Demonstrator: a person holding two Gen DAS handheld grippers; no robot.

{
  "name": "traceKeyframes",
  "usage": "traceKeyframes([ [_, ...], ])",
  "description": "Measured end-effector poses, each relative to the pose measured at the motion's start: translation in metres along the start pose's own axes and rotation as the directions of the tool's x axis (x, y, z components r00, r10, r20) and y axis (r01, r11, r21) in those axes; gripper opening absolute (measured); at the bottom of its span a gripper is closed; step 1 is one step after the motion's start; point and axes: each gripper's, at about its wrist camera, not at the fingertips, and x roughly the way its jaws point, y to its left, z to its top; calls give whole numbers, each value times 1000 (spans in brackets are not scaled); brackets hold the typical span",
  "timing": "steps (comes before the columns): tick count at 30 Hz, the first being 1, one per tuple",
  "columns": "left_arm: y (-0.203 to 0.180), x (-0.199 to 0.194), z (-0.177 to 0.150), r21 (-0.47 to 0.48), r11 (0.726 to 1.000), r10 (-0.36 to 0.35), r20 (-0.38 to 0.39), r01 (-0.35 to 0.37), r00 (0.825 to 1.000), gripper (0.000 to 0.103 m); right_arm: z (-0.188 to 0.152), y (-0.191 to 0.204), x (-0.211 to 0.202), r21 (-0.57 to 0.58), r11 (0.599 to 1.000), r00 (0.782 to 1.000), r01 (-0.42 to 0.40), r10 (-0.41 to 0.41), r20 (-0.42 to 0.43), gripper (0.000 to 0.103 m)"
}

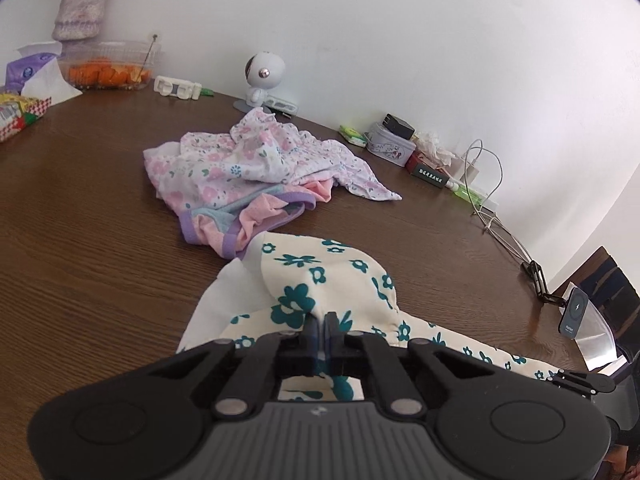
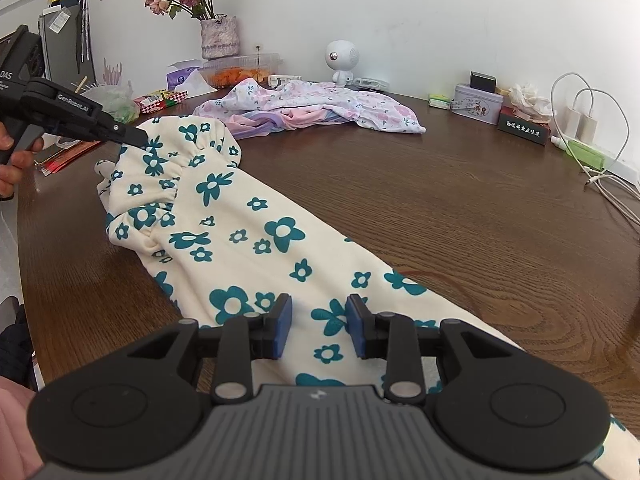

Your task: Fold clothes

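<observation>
Left gripper (image 1: 320,322) clamped, right gripper (image 2: 319,326) parted

A long garment (image 2: 256,240) lies stretched across the table (image 2: 460,216). Behind it sits a heap of clothes (image 2: 312,106). Along the wall behind the heap stand a vase (image 2: 219,38), a food container (image 2: 240,70), a toy figure (image 2: 341,60), a tin (image 2: 476,106) and chargers (image 2: 582,124).

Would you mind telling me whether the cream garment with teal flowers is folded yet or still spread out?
Not folded: the cream floral garment lies stretched along the wooden table, one bunched end pinched by the left gripper.
</observation>
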Motion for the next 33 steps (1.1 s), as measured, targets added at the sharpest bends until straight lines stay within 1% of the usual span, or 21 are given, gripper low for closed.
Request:
traceKeyframes([
  [2, 3, -7, -2, 10, 999, 32, 3, -32, 999, 1, 0, 0, 0, -2, 1000, 1000, 1, -1, -3, 31],
  [3, 6, -7, -4, 1, 999, 39, -2, -39, 999, 1, 0, 0, 1, -2, 1000, 1000, 1, -1, -2, 31],
  [5, 14, -4, -7, -42, 999, 15, -16, -16, 1000, 2, 0, 0, 0, -1, 1000, 1000, 1, -1, -1, 31],
  [6, 18, -2, -8, -69, 998, -2, -22, 1, 1000, 7, -1, 0, 0, -1, 1000, 1000, 0, 0, 0, 31],
  [7, 21, -1, -9, -97, 995, -20, -28, 17, 999, 24, -1, 0, 0, 1, 1000, 1000, 1, -1, 1, 31],
  [8, 23, 0, -9, -116, 993, -38, -28, 35, 999, 36, -1, 1, 1, 1, 1000, 1000, 3, -3, 1, 31],
  [9, 23, 0, -10, -126, 991, -47, -26, 43, 999, 54, -1, 1, 1, 0, 1000, 1000, 4, -4, 1, 31],
  [10, 22, 1, -10, -127, 991, -45, -24, 42, 999, 61, -1, 1, 1, 0, 1000, 1000, 5, -5, 1, 31],
  [12, 20, 4, -10, -137, 989, -65, -27, 61, 998, 61, -1, 2, 0, 0, 1000, 1000, 5, -5, 1, 31],
  [14, 20, 12, -11, -159, 985, -81, -52, 72, 995, 59, -1, 2, 0, -1, 1000, 1000, 5, -5, 1, 31],
  [15, 20, 18, -12, -163, 984, -86, -66, 74, 994, 54, -1, 2, 0, 0, 1000, 1000, 6, -6, 1, 31],
  [16, 20, 24, -13, -168, 983, -91, -81, 76, 993, 46, -2, 2, 0, 0, 1000, 1000, 6, -6, 2, 31],
  [17, 20, 30, -14, -175, 981, -98, -93, 81, 991, 42, -2, 2, 0, 1, 1000, 1000, 6, -6, 2, 31],
  [18, 21, 35, -15, -183, 979, -106, -102, 86, 989, 31, -2, 2, 0, 1, 1000, 1000, 6, -6, 2, 31],
  [19, 21, 40, -17, -191, 977, -113, -106, 91, 988, 16, -2, 2, 0, 2, 1000, 1000, 7, -7, 3, 31],
  [20, 22, 42, -18, -204, 973, -129, -106, 105, 986, 7, -1, 1, 1, 2, 1000, 1000, 6, -6, 3, 31],
  [21, 22, 40, -18, -207, 971, -138, -92, 117, 986, 2, -1, 1, 1, 2, 1000, 1000, 6, -6, 3, 31],
  [24, 20, 27, -20, -199, 970, -151, -33, 142, 988, 1, -1, 1, 0, 0, 1000, 1000, 6, -6, 2, 31],
  [27, 16, 8, -23, -180, 973, -146, 13, 146, 989, 1, -2, 0, 0, 0, 1000, 1000, 3, -3, 2, 31],
  [30, 16, 4, -30, -170, 979, -116, 8, 115, 993, 1, -2, -1, 0, 1, 1000, 1000, 0, 0, 3, 31],
  [33, 25, 16, -34, -201, 976, -91, -21, 85, 996, 2, -3, -1, 0, 4, 1000, 1000, -1, 1, 4, 31],
])
